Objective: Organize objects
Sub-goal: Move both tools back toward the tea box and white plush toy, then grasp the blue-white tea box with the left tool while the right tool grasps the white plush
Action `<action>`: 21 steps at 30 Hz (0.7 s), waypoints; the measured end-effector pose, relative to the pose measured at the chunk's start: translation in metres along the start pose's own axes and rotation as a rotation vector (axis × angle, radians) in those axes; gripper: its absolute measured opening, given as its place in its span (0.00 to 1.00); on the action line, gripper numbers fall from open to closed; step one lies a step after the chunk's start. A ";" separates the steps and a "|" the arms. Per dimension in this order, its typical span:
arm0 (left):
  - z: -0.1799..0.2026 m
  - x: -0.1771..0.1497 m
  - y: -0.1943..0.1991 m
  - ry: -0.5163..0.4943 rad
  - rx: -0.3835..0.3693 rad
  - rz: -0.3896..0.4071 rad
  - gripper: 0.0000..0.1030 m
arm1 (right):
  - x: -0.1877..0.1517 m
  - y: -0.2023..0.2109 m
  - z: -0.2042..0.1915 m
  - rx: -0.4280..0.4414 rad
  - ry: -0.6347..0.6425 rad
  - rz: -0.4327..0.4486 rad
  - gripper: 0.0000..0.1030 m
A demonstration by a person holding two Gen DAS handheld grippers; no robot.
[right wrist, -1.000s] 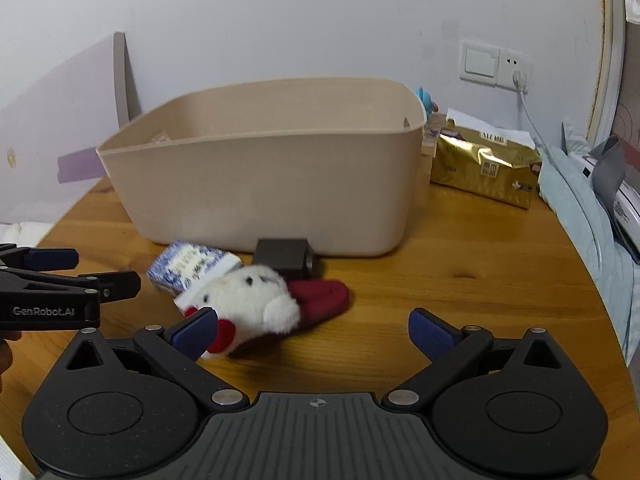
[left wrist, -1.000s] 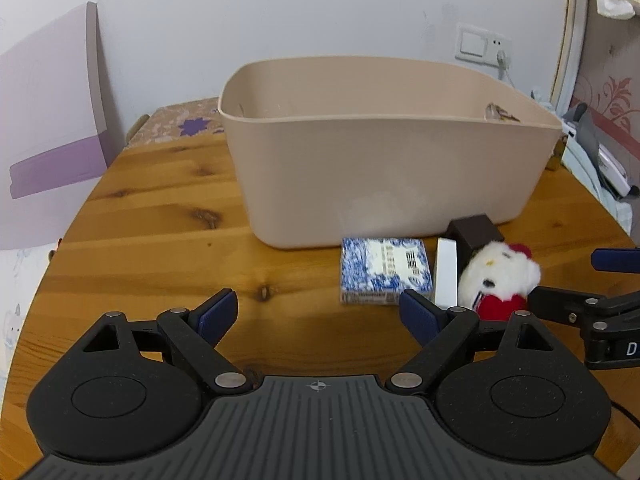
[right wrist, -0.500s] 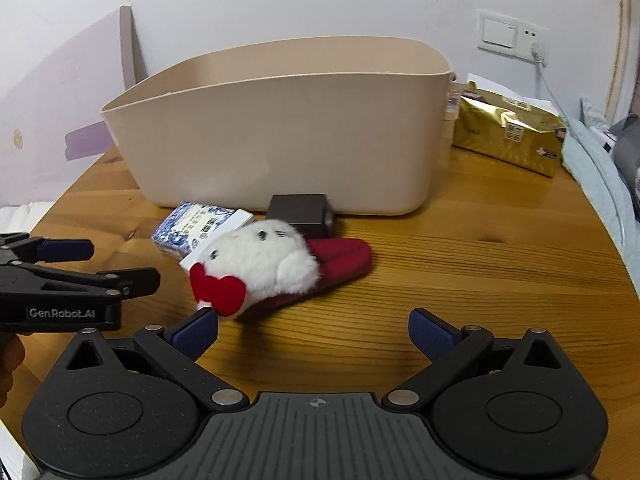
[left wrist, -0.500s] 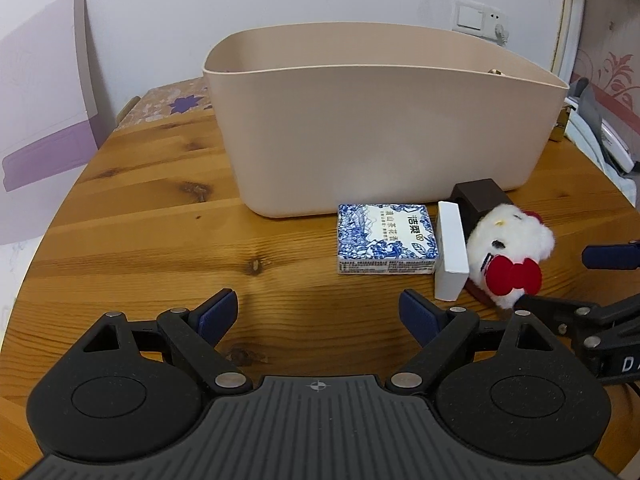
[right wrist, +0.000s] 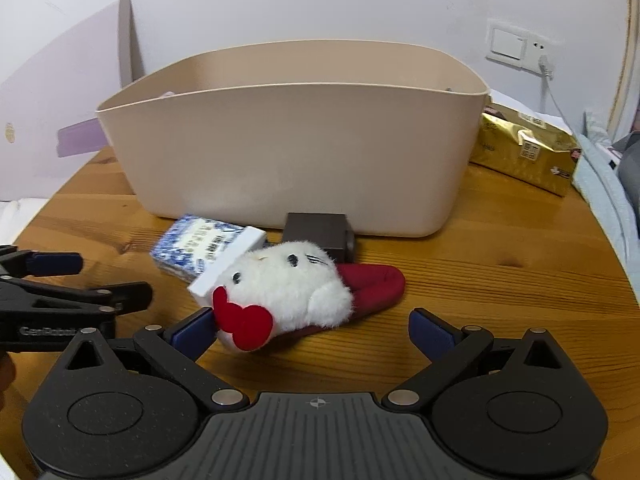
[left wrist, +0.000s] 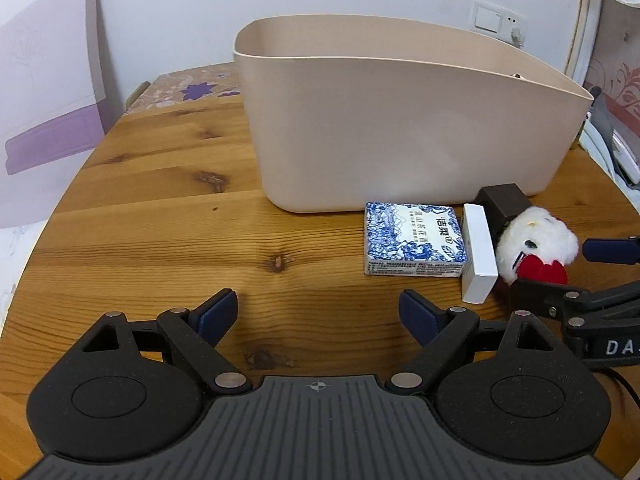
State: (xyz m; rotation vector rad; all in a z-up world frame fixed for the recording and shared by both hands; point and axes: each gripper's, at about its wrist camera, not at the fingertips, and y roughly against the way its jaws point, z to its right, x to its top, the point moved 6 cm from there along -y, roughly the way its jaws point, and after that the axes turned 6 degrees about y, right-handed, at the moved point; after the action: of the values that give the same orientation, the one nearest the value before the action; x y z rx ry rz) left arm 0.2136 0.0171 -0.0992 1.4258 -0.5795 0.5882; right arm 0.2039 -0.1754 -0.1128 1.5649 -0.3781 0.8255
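A plush slipper (right wrist: pixel 288 284), with a white fluffy face, a red bow and a dark red sole, lies on the wooden table (right wrist: pixel 500 280) in front of a beige bin (right wrist: pixel 288 152). Left of it lie a blue-and-white box (left wrist: pixel 412 240) and a slim white box (left wrist: pixel 478 256), and behind it a dark brown box (left wrist: pixel 504 200). My right gripper (right wrist: pixel 312 332) stands open just short of the slipper, its left finger beside the bow. My left gripper (left wrist: pixel 318 312) is open over bare wood, nearer than the blue box. Each gripper shows at the edge of the other's view.
A gold foil packet (right wrist: pixel 524 148) lies right of the bin. A flowered cloth (left wrist: pixel 192 92) covers the table's far left corner, and a lilac board (left wrist: pixel 52 92) leans on the wall. Light-coloured bedding (right wrist: pixel 612 200) lies past the table's right edge. Bare wood stretches left of the boxes.
My right gripper has come forward and lower toward the slipper, which now looms larger with its bow at the left finger. The left gripper has hardly shifted, and both stay open.
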 end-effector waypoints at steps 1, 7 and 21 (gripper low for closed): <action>0.002 0.001 0.001 -0.007 -0.008 0.003 0.87 | -0.001 0.000 0.003 -0.009 -0.004 -0.003 1.00; 0.018 0.006 -0.001 -0.045 -0.044 0.010 0.87 | -0.010 0.005 0.030 -0.050 -0.062 -0.016 1.00; 0.047 0.016 -0.022 -0.056 -0.095 -0.028 0.87 | -0.006 0.005 0.036 -0.051 -0.081 0.002 1.00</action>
State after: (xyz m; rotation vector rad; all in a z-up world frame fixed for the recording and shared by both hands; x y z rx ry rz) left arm 0.2394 -0.0309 -0.1020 1.3618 -0.6228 0.4940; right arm 0.2068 -0.2121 -0.1121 1.5532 -0.4562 0.7502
